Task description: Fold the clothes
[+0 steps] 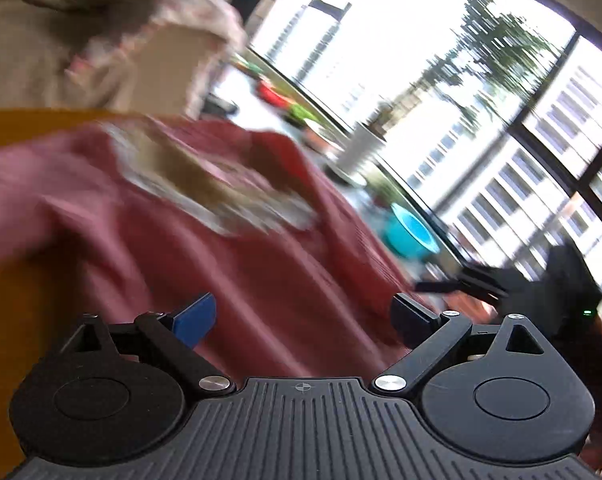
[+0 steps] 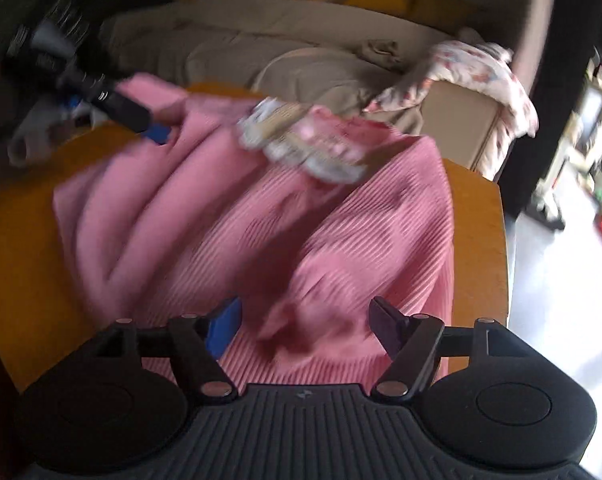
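Lying rumpled over the yellow table (image 2: 481,240), the pink ribbed garment (image 2: 261,220) is reaching its right edge. The left gripper (image 1: 303,316) and the right gripper (image 2: 303,326) are both hovering spread wide above the cloth, pinching nothing.

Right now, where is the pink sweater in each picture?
Left wrist view: the pink sweater fills the middle and left, spread on the yellow table, just ahead of the open jaws.
Right wrist view: the pink sweater covers the centre of the yellow table, right in front of the open jaws.
Shared landmark: the pale patch on the sweater, also seen in the right wrist view.
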Demonstrator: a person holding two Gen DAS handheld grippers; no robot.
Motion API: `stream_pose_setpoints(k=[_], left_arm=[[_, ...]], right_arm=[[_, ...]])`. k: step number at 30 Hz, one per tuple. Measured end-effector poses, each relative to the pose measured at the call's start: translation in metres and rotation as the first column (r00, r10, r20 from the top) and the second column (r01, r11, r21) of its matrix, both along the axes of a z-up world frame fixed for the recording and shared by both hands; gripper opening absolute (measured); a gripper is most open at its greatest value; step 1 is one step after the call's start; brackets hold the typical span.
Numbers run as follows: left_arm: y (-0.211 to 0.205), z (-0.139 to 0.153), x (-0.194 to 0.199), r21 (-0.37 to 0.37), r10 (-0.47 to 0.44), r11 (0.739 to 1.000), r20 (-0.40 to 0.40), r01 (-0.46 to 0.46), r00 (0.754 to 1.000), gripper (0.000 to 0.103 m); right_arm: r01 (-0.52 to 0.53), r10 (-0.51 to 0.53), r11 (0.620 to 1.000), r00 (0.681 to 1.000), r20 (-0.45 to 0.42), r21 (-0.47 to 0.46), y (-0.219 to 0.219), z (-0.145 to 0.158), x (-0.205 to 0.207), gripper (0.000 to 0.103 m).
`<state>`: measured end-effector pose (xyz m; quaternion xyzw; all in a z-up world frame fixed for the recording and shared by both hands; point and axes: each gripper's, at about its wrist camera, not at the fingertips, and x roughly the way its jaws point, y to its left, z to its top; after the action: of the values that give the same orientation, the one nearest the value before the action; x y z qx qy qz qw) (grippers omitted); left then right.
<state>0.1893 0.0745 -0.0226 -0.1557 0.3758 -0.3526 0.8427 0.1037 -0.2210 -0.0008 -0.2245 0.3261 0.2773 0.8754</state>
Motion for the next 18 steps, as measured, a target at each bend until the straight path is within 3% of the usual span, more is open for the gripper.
stream_pose_setpoints(k=[1, 2, 3, 6, 10, 12, 16, 18], left_arm=[[-0.004, -0.003, -0.003, 0.010, -0.005, 1.000, -0.007, 0.005, 1.000, 0.098], [-0.008, -0.007, -0.006, 0.019, -0.009, 1.000, -0.014, 0.009, 1.000, 0.098], [-0.011, -0.010, -0.009, 0.029, -0.014, 0.999, -0.021, 0.014, 1.000, 0.098], [-0.023, -0.021, -0.017, 0.057, -0.027, 0.998, -0.043, 0.029, 0.999, 0.098], [-0.020, -0.030, -0.029, 0.066, -0.022, 0.997, -0.059, 0.026, 0.998, 0.099], [-0.010, -0.030, -0.037, 0.072, 0.004, 0.997, -0.082, 0.002, 0.997, 0.099], [0.005, -0.023, -0.063, 0.114, 0.030, 0.993, -0.058, -0.023, 0.998, 0.099], [0.013, -0.016, -0.077, 0.141, 0.045, 0.989, -0.023, -0.041, 0.999, 0.099]], right_arm=[[0.005, -0.004, 0.999, 0.999, 0.036, -0.042, 0.007, -0.008, 0.002, 0.065], [0.021, -0.019, 0.999, 0.999, 0.045, -0.049, 0.010, -0.012, 0.011, 0.036], [0.042, -0.041, 0.998, 0.998, 0.040, -0.038, 0.011, -0.013, 0.021, 0.019], [0.153, -0.155, 0.984, 0.988, 0.019, 0.091, -0.002, -0.001, 0.046, 0.014], [0.316, -0.314, 0.921, 0.948, -0.044, 0.228, -0.035, 0.016, 0.067, 0.014], [0.355, -0.353, 0.910, 0.934, -0.053, 0.215, -0.045, 0.015, 0.062, 0.014], [0.333, -0.332, 0.930, 0.943, -0.037, 0.153, -0.051, 0.011, 0.027, 0.014], [0.269, -0.272, 0.959, 0.962, 0.028, 0.091, -0.043, 0.014, 0.000, 0.018]])
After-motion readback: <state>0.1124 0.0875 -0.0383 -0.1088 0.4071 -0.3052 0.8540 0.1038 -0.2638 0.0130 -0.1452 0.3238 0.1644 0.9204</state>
